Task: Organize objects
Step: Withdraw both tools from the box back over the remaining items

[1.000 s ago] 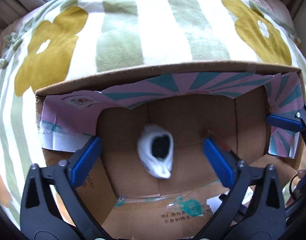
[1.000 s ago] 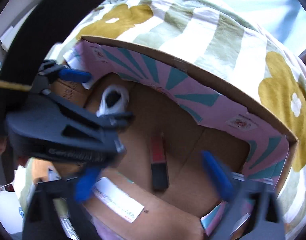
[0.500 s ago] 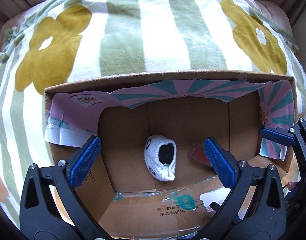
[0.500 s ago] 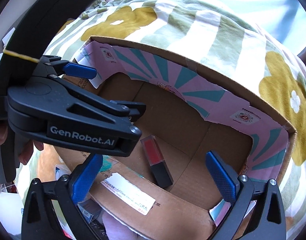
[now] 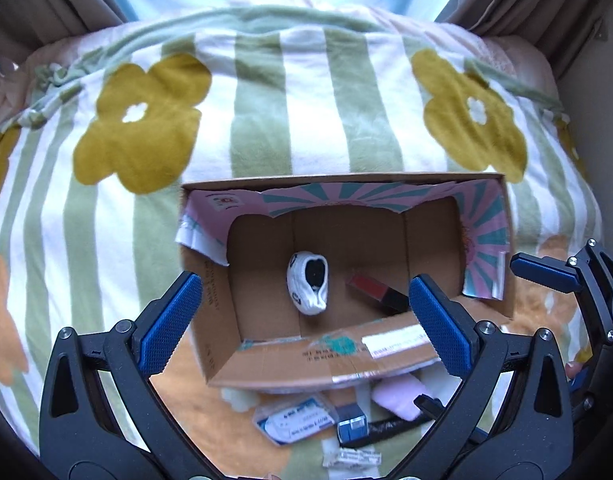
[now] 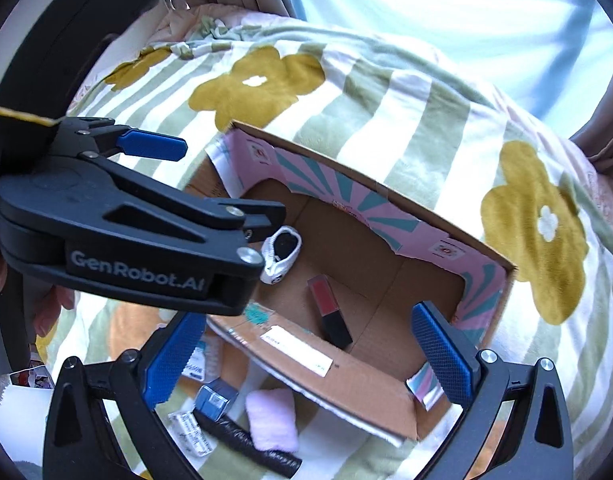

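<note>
— What are the two claws doing?

— The left gripper (image 5: 302, 316) is spread wide with nothing between its blue pads, above the near edge of the cardboard box (image 5: 274, 364). The right gripper (image 6: 306, 354) is spread the same way and empty, over the box's near wall. In the right wrist view the left gripper's black body crosses the frame and covers the box's left corner.

— What can't you make out?

— The lettering on the label (image 6: 298, 350) on the box's near flap is too small to read. The things lying outside the box are partly cut off by the claw arms: a pale pink soft pad (image 6: 272, 418), a small blue box (image 6: 216, 400), a black ridged tube (image 6: 246, 440) and a blue-and-white packet (image 5: 294, 420).

— And inside the box?

— Two things on the bare cardboard floor. A white sock (image 5: 308, 286), rolled with its dark opening facing up, lies near the middle. A red-and-black lipstick tube (image 6: 330, 312) lies flat just to the right of it, not touching. The box sits on a striped blanket (image 5: 266, 120) with mustard flowers.
</note>
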A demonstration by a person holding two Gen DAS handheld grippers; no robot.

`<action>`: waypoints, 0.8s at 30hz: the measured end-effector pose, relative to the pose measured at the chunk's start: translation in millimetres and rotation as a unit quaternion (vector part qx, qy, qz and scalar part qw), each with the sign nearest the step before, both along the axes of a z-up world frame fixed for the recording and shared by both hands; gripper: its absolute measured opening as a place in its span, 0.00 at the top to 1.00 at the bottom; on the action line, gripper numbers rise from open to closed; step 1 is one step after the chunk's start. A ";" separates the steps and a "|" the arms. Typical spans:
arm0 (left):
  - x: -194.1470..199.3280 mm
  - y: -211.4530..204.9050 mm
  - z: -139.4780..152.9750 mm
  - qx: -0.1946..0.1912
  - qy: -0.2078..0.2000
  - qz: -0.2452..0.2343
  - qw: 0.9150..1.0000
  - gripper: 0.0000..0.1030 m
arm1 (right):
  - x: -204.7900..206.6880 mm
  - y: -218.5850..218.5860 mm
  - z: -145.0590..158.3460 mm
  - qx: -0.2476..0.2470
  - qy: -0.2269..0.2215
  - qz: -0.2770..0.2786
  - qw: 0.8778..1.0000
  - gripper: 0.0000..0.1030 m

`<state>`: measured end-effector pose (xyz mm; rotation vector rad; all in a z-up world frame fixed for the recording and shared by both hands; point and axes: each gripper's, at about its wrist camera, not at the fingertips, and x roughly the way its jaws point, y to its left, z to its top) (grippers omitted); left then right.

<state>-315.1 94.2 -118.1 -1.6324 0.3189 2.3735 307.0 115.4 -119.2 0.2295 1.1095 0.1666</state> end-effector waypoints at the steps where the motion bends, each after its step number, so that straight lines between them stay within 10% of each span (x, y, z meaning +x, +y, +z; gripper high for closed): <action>1: 6.9 -2.0 11.2 0.003 0.006 0.000 1.000 0.00 | -5.7 1.8 8.8 -0.004 -0.002 -0.002 1.000 0.01; 14: 110.5 -52.0 124.7 0.007 0.099 -0.008 0.995 0.00 | -61.1 17.5 81.7 -0.021 -0.036 -0.090 0.995 0.01; 24: 193.0 -95.2 139.9 0.035 0.102 -0.004 0.994 0.00 | -131.1 35.0 110.9 -0.009 -0.047 -0.170 0.984 0.01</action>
